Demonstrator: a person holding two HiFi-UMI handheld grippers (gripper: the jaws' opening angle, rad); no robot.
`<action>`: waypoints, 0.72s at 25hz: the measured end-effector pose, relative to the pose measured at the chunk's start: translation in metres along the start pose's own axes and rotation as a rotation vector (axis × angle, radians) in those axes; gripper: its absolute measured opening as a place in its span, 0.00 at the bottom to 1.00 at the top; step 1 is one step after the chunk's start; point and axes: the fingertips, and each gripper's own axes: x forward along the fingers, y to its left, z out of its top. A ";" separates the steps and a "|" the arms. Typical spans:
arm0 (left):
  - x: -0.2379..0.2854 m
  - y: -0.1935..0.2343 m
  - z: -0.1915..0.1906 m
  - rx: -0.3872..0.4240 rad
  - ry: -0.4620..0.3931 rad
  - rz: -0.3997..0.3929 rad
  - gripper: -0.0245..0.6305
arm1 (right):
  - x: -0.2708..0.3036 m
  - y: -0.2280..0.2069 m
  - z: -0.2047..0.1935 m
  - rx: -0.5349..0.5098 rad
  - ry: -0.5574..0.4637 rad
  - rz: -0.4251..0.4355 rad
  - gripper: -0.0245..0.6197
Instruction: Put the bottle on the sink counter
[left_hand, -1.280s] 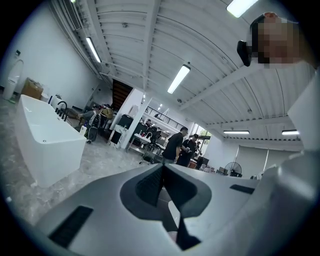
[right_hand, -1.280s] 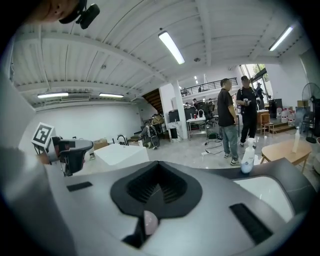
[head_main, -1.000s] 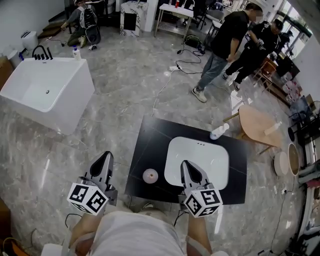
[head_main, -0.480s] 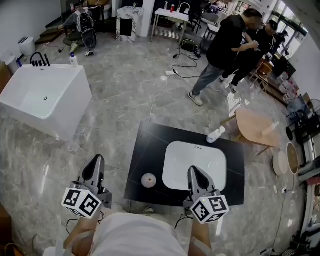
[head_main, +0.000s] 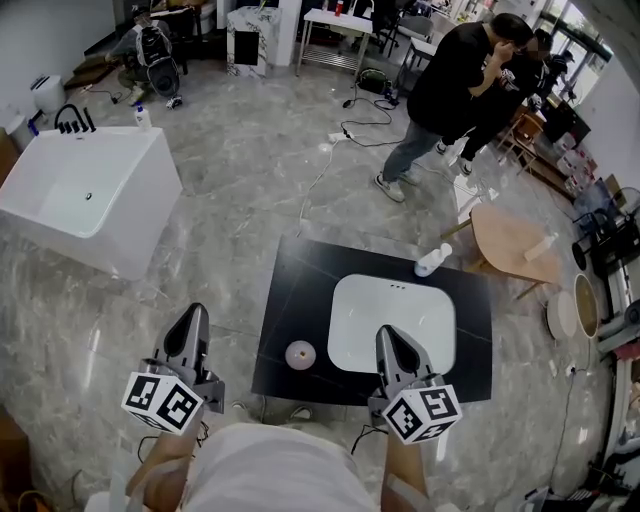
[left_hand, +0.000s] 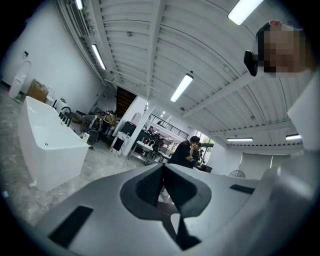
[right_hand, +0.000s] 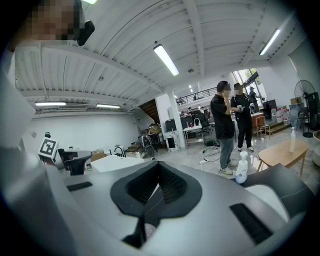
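Observation:
The white spray bottle (head_main: 432, 262) stands on the far right corner of the black sink counter (head_main: 290, 300), just behind the white basin (head_main: 345, 335). In the right gripper view the bottle (right_hand: 242, 169) stands ahead to the right. My left gripper (head_main: 192, 312) hovers over the floor left of the counter, shut and empty, and its jaws (left_hand: 162, 167) meet with nothing between them. Over the counter's near edge, by the basin, my right gripper (head_main: 385, 333) is also shut and empty, its tips (right_hand: 159, 167) touching. Both grippers are well short of the bottle.
A small white round object (head_main: 300, 353) lies on the counter's near left. A white bathtub (head_main: 90, 195) stands to the far left, a round wooden table (head_main: 515, 250) to the right. Two people (head_main: 450, 80) stand beyond the counter. A cable (head_main: 330, 165) runs across the floor.
The right gripper has lifted a little and drifted slightly right. The left gripper has shifted slightly left in the view. The standing people have shuffled. Both grippers stay shut.

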 end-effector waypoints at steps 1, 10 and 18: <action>0.000 0.000 0.000 0.000 0.001 0.000 0.06 | 0.000 0.000 0.000 0.001 0.001 0.002 0.05; 0.003 0.007 0.008 -0.004 0.014 -0.015 0.06 | 0.005 0.013 0.007 -0.007 0.004 -0.004 0.05; 0.006 0.010 0.004 -0.014 0.030 -0.041 0.06 | 0.006 0.024 0.010 -0.010 -0.005 -0.016 0.05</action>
